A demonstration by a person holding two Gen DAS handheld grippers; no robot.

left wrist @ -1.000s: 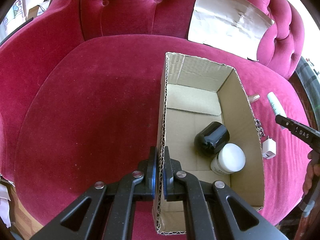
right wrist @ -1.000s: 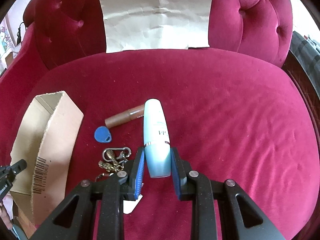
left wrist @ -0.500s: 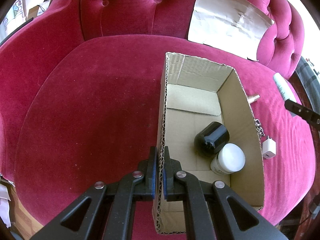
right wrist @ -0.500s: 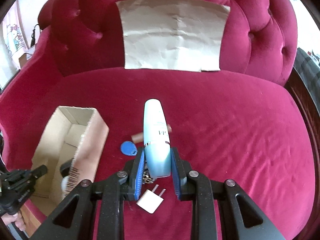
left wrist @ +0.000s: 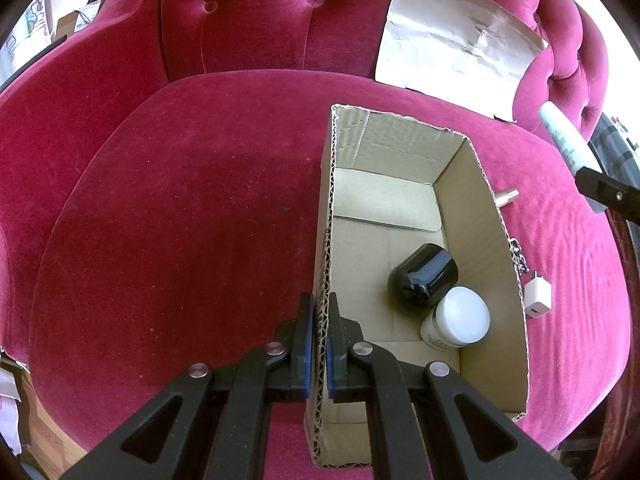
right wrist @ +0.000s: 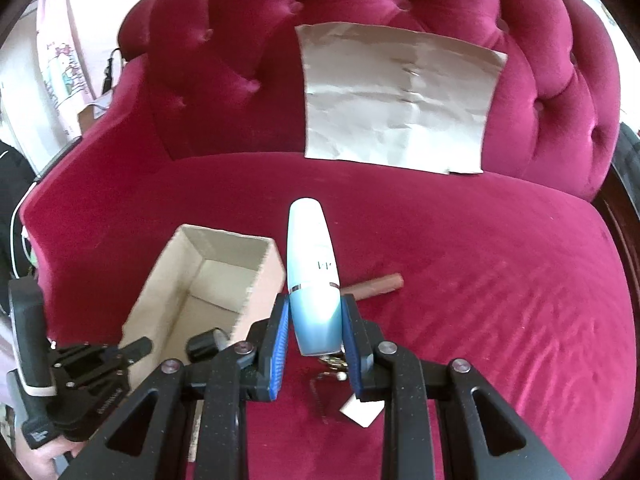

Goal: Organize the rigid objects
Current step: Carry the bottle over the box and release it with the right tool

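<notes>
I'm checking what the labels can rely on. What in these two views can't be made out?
- Key chain, left wrist view: mostly hidden behind the cardboard box wall.
- Blue bottle print, right wrist view: too small to read.
- White charger, right wrist view: partly covered by the right gripper.

Plush crimson velvet sofa (left wrist: 180, 220); rough corrugated cardboard box (left wrist: 496, 280); glossy black jar (left wrist: 424, 276); smooth plastic bottle (right wrist: 314, 276); creased paper sheet (right wrist: 400, 96).

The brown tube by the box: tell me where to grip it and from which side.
Grip the brown tube mid-body from above, fingers across its width. It lies flat on the sofa seat with its long axis sideways. Its near end sits behind the blue bottle, close to the cardboard box, so favour the free far half.
</notes>
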